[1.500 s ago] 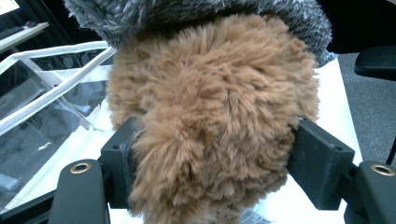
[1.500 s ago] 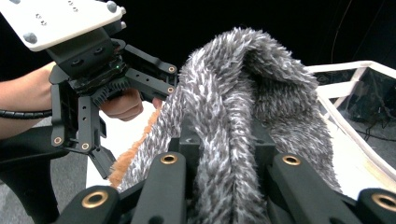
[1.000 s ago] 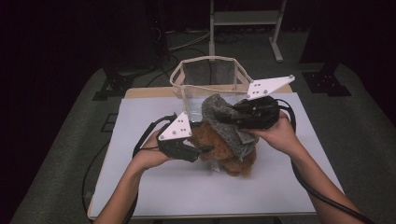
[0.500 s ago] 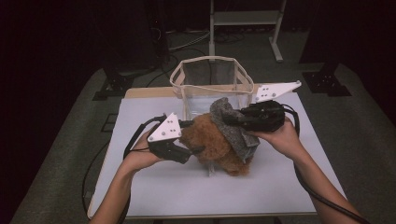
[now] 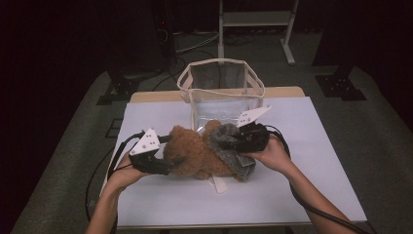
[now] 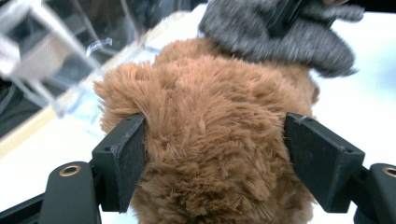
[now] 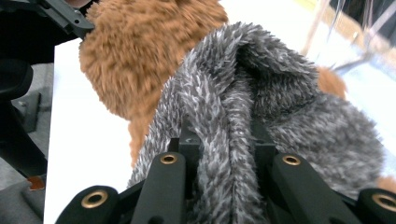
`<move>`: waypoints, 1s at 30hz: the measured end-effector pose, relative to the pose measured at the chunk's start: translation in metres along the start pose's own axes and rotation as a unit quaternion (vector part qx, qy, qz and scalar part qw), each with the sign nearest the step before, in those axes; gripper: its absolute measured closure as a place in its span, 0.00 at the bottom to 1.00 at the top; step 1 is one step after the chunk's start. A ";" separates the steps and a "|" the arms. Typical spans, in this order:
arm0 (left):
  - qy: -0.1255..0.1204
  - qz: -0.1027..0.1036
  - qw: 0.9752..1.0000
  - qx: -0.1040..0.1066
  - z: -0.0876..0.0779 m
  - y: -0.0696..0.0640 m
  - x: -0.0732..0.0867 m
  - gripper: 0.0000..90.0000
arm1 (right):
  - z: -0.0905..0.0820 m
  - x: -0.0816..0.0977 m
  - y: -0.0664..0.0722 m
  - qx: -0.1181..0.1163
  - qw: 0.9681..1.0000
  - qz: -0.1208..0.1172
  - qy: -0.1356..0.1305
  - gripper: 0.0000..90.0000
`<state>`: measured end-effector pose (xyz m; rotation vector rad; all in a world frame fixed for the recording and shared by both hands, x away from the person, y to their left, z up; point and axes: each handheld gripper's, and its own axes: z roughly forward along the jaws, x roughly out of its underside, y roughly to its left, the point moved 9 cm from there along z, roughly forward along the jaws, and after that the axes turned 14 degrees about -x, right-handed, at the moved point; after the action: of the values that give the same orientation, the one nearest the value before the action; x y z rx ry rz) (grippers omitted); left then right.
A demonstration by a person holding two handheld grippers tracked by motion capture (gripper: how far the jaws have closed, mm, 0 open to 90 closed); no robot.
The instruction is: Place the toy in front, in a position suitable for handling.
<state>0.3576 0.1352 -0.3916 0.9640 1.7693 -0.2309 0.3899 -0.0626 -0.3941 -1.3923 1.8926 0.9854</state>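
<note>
A brown plush bear [image 5: 195, 153] lies on its side on the white table top [image 5: 302, 195]. A grey fuzzy cloth [image 5: 228, 146] is draped over its right end. My left gripper [image 5: 173, 161] comes in from the left. Its jaws, which have just been opening, stand on either side of the bear's furry body [image 6: 210, 116] and press into it. My right gripper [image 5: 239, 141] is shut on a fold of the grey cloth [image 7: 280, 102], which bunches up between its jaws [image 7: 224, 144]. The brown fur [image 7: 140, 56] shows behind that fold.
A clear-walled bin with a beige rim [image 5: 216, 62] stands open just behind the bear, near the table's far edge. A small white tag [image 5: 219, 185] lies in front of the bear. Cables trail off the table's left and right sides.
Both hands have come down and to the left with the bear and the cloth. The bear, held up over the table before, now rests on it.
</note>
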 end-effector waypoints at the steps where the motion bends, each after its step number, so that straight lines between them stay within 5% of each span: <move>1: 0.002 -0.003 1.000 -0.001 0.000 0.001 0.005 0.26 | 0.001 0.004 -0.002 -0.002 1.000 0.004 -0.002 0.81; 10: -0.007 -0.010 1.000 -0.016 -0.011 0.010 0.012 0.26 | -0.014 0.026 -0.008 0.005 1.000 0.024 -0.015 0.81; 19: 0.020 -0.006 1.000 -0.012 -0.002 0.008 0.035 0.22 | -0.034 0.058 -0.029 0.033 0.997 0.068 -0.028 0.81; 25: 0.027 -0.028 0.999 -0.014 0.004 0.013 0.051 0.21 | -0.018 0.071 -0.041 0.034 0.996 0.086 -0.020 0.81; 30: 0.034 -0.015 0.999 -0.025 0.008 0.015 0.054 0.19 | 0.000 0.065 -0.040 0.029 0.996 0.081 -0.014 0.81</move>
<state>0.3680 0.1669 -0.4369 0.9188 1.8437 -0.1746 0.4104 -0.1040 -0.4552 -1.2009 2.0212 1.0134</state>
